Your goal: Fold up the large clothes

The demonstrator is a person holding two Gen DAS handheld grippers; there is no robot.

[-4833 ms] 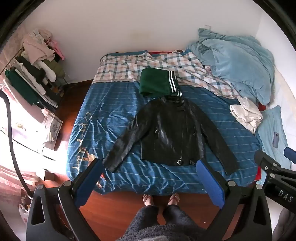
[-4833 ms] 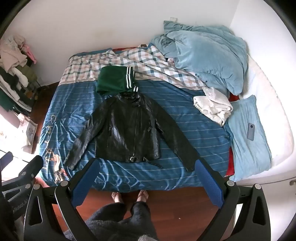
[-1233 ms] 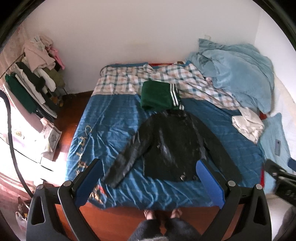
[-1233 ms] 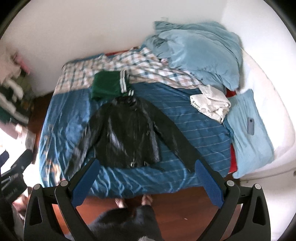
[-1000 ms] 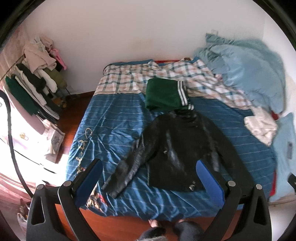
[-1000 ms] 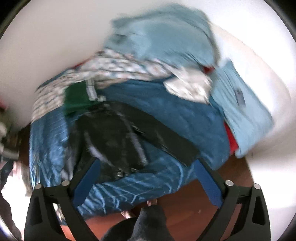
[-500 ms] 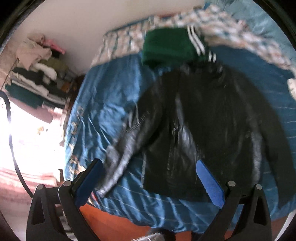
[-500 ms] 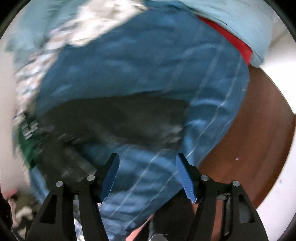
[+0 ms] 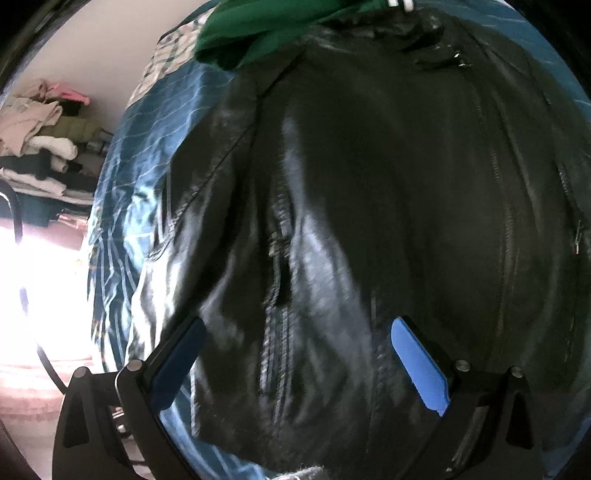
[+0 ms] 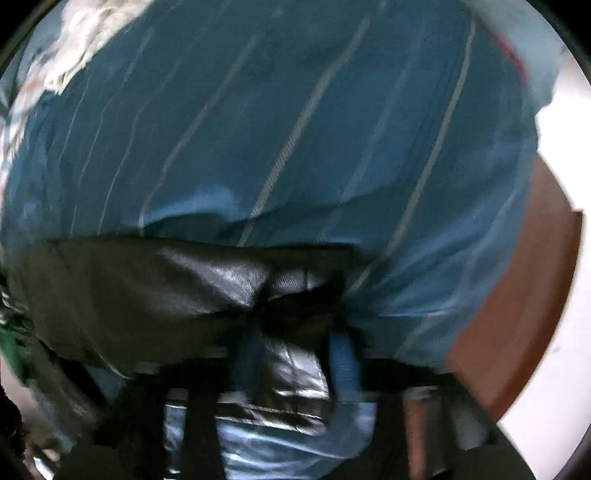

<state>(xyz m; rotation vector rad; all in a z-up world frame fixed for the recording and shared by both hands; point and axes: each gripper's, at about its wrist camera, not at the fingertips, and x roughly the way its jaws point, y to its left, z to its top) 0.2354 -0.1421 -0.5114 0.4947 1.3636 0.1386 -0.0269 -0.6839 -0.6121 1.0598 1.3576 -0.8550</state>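
Left claw: black frame, blue pads, spread wide, gripping nothing. It hovers close over the body of the black leather jacket, between the left sleeve and the front zip, near the hem edge.

Right claw: blue pads drawn narrow, with the cuff end of the jacket's right sleeve bunched between them. It appears to be pinching the leather, though blur keeps this from being certain.

Black leather jacket: lies front up and spread flat on the blue striped bedspread. Long axis runs from the hem, nearest the person, away to the collar, which points toward the far end of the bed. In the right wrist view the sleeve runs crosswise, from the claw off to the left toward the jacket body.

Governing relation, as judged: the right claw sits at the outer tip of the sleeve with the body lying to its left, so the sleeve would be carried inward across the chest. The left claw is the nearer to the body and could pin it.

Folded green garment with white stripes: touching the collar on its far side.

Pile of clothes: beside the bed, well apart on the left.

Brown wooden floor: past the bed's corner.
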